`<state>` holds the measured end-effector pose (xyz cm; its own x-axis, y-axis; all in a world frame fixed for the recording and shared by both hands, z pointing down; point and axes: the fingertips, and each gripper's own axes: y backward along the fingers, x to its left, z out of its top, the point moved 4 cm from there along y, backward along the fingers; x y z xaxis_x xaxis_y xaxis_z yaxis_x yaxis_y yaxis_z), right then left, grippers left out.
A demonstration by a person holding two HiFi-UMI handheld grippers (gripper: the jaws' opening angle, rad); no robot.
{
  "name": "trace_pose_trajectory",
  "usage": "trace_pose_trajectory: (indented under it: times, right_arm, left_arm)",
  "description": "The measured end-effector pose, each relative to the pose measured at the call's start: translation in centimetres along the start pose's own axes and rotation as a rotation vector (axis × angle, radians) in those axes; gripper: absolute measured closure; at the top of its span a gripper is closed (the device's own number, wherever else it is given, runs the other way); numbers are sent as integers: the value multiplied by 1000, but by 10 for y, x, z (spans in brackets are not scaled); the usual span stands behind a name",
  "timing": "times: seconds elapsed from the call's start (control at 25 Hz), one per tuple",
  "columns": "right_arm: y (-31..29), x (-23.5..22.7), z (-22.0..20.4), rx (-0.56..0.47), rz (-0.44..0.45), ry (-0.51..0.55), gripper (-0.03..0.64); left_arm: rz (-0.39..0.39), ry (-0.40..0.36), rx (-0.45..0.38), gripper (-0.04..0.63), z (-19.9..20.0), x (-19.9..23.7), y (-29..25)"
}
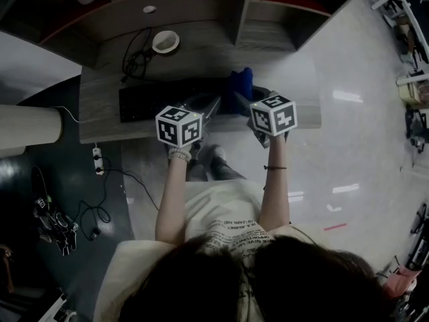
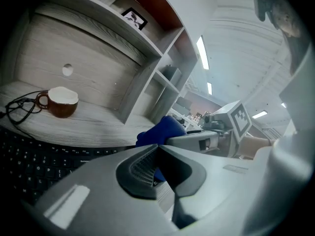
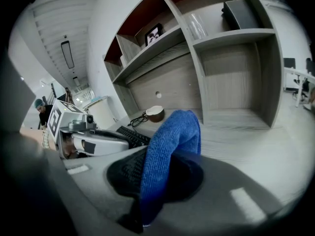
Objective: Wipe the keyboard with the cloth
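A black keyboard [image 1: 153, 100] lies on the grey wooden desk [image 1: 100, 123], also seen at the lower left in the left gripper view [image 2: 27, 161]. My right gripper [image 1: 242, 100] is shut on a blue cloth [image 1: 241, 82], which stands up between its pads [image 3: 172, 134] above the desk, just right of the keyboard's right end. My left gripper [image 1: 204, 107] hovers beside it over the keyboard's right end. Its jaws meet at the tips [image 2: 158, 149] with nothing held. The keyboard's right part is hidden behind the grippers.
A brown cup [image 1: 165, 41] with a white inside and a coiled black cable [image 1: 136, 60] sit at the back of the desk. Shelf compartments [image 3: 231, 77] rise behind. On the floor lie a power strip [image 1: 98, 160] and cables. A pale cylinder [image 1: 27, 126] stands left.
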<state>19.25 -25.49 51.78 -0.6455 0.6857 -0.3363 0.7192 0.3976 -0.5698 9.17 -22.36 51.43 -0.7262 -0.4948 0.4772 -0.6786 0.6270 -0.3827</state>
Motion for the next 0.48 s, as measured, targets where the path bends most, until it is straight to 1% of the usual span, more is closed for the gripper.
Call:
trace_pose_trajectory:
  times: [0.24, 0.48]
  right_arm:
    - [-8, 3, -1, -7, -10, -24, 557]
    - [-14, 9, -3, -27, -31, -69, 557]
  left_arm:
    - [20, 28, -11, 592, -6, 7, 6]
    - [13, 39, -18, 592, -5, 12, 13]
